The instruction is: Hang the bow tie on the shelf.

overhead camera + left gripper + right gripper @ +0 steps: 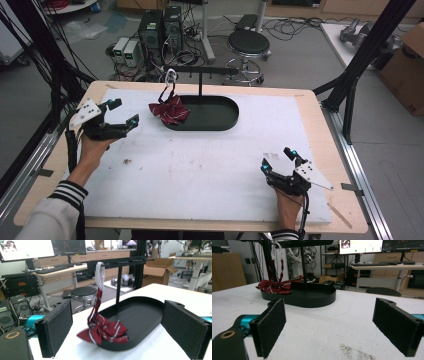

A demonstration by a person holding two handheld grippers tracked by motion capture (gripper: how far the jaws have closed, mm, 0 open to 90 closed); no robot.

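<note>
One red bow tie [170,111] droops over the rim of one black tray [220,116] on the counter [210,165], its strap hooked above. Two grippers, left [121,112] and right [276,160], hover with fingers spread, empty.

We saw a wooden table [320,125] covered by a white mat [210,170]. On the mat's far middle sat a black oval tray [220,120]. A red striped bow tie [170,111] lay draped over the tray's left rim. Dark specks [126,161] dotted the mat nearer than the tray.
</note>
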